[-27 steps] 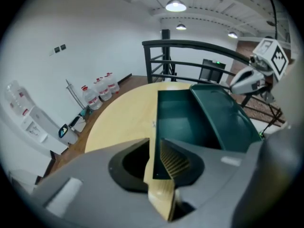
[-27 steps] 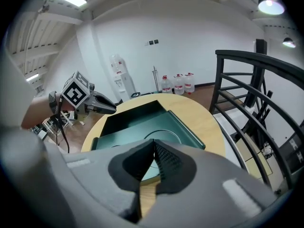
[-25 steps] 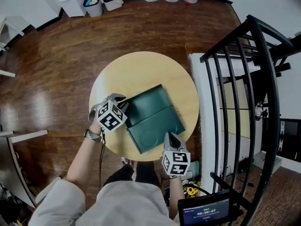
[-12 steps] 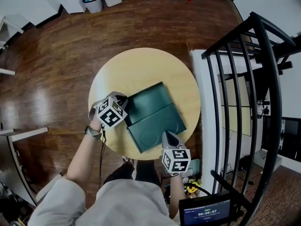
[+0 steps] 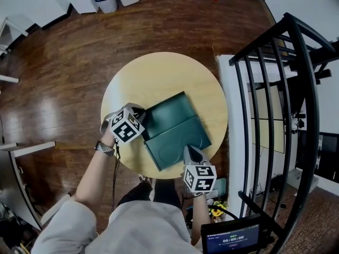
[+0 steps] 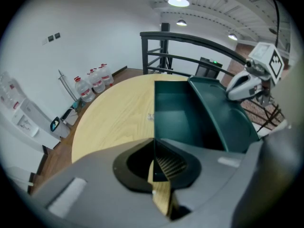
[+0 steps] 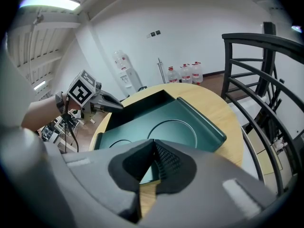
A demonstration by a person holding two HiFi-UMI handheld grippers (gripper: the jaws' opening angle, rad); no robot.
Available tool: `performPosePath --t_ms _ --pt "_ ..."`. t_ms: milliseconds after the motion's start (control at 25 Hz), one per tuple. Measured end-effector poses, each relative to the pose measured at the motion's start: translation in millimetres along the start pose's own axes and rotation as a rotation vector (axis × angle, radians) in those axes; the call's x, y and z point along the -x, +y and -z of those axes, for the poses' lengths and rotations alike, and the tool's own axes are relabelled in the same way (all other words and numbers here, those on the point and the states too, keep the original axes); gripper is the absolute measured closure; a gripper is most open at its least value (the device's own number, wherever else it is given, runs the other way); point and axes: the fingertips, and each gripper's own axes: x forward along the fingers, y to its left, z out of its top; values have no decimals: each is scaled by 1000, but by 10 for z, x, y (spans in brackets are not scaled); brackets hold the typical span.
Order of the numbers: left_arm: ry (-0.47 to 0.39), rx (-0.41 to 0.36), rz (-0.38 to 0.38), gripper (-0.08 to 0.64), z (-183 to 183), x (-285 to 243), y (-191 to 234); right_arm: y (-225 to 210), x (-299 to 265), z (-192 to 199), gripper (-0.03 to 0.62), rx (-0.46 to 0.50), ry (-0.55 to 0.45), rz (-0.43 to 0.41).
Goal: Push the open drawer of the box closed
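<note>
Facing the drawer (image 5: 174, 148) front edge: right gripper (image 5: 189, 150), jaws together.

Left tongs (image 5: 139, 111) and right tongs (image 5: 188, 150): grey plastic shells, black hollows round ribbed pads (image 6: 170, 164), white cubes (image 5: 126, 127) with black square markers on top. Metal watch band (image 5: 105, 150) and thin black cable (image 5: 113, 179) behind the left tongs, plus baggy pale grey sleeves (image 5: 63, 224).

Green box (image 5: 175, 132) on round wooden table (image 5: 159, 73)
</note>
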Motion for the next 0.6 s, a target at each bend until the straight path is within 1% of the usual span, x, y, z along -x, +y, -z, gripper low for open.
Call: performPosePath --t_ms 240,440,600 --pt "-3 21 12 540 11 33 -42 31 -14 -12 589 -6 -16 -4" --pt "-4 4 -3 541 -12 24 -60 63 -38 -26 589 -29 -11 -16" --pt "-8 -4 -19 541 -24 14 -96 52 -57 -24 589 -26 13 -11"
